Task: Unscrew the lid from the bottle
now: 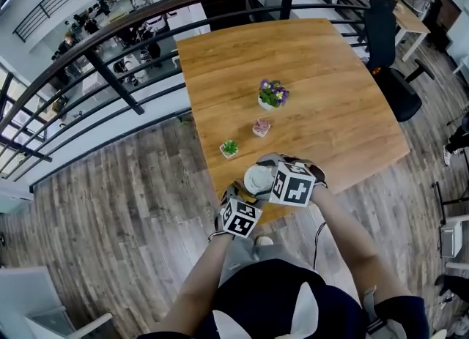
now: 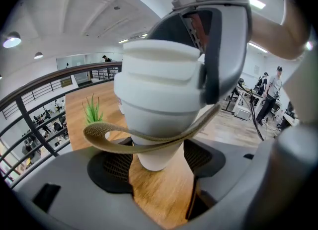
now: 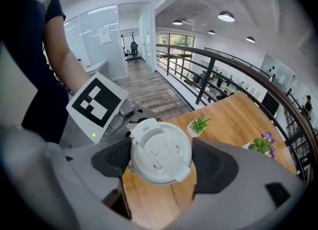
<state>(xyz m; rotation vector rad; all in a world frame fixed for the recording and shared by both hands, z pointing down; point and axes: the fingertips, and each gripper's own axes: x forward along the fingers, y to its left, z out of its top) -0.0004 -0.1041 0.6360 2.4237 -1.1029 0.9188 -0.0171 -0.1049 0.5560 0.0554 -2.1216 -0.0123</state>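
Wood-plank floor (image 1: 132,184) runs along a curved black railing (image 1: 110,74) at the left of the head view, and a square wooden counter (image 1: 322,74) stands against that railing. Near the counter's front edge, the left hand-held gripper (image 2: 156,163) points down and forward. Its two dark pads sit against the narrow lower body of a white bottle (image 2: 159,105) and grip it from both sides, just above the counter top. A tan woven strap (image 2: 124,142) loops loosely round the front of the bottle. To the right, the right hand-held gripper (image 3: 161,162) comes at the bottle steeply from above. Its jaws are spread wide and clamped on the round white lid (image 3: 160,150), one pad pressed to each side of the rim. The lid is seated on the bottle, with its flip tab toward the upper left in the right gripper view. Each marker cube (image 1: 240,217) carries black-and-white square patterns and no lettering. Further back on the counter, in a line running up and to the right, are a small green plant (image 1: 229,148), a pink pot (image 1: 261,127) and a pot of purple flowers (image 1: 272,94), all well apart from the bottle. A sheet (image 3: 105,35) is posted on a glass wall; its print is too small to read.
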